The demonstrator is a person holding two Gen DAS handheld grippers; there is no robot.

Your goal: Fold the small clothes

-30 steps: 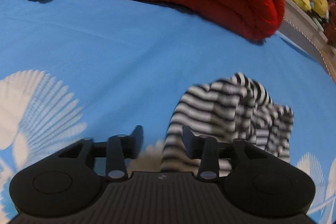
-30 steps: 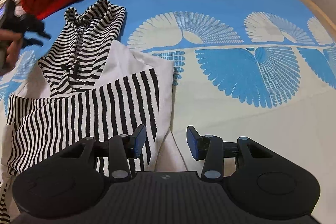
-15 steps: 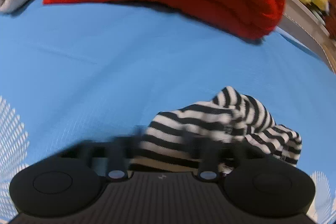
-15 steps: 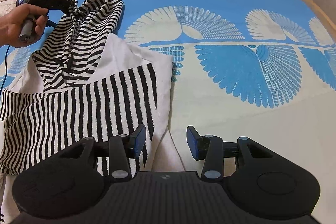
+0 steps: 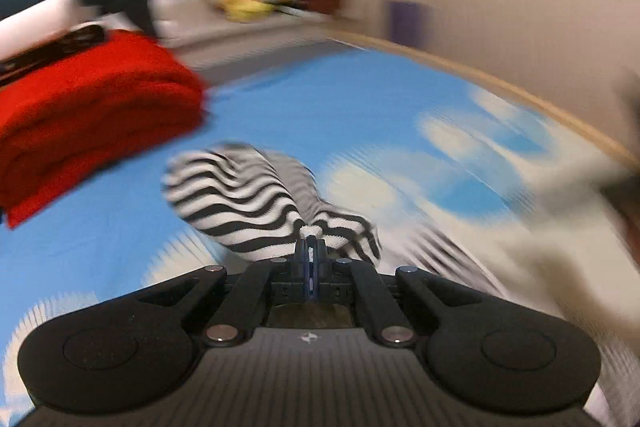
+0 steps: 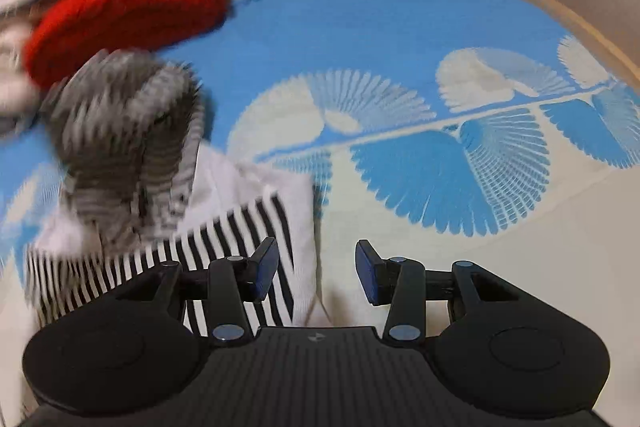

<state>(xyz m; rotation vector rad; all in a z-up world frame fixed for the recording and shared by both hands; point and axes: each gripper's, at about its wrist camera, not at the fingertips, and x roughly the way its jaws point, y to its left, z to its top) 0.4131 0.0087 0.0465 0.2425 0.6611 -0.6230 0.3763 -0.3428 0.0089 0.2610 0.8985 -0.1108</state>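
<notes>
The left gripper (image 5: 311,251) has its fingers pressed together on a fold of the striped garment (image 5: 244,199), with black-and-white cloth bunched up right at the tips and lifted off the bed sheet (image 5: 320,99). From the right wrist view the same garment (image 6: 132,147) shows as a raised, blurred hump of stripes at the left — its upper part is up in the air while the lower part, with bold black stripes and a plain white panel, lies flat on the sheet (image 6: 380,27). The right gripper (image 6: 316,269) hangs with its fingers spread wide and nothing between them; its left finger sits over the edge of the flat striped part, its right finger over the pale area of the sheet. The sheet is blue with large cream fan shapes. A folded red blanket (image 6: 132,7) lies at the far left of the bed, beyond the garment, and appears in the left wrist view as well (image 5: 88,115). Much of the left wrist view is smeared — the room behind cannot be made out clearly.
</notes>
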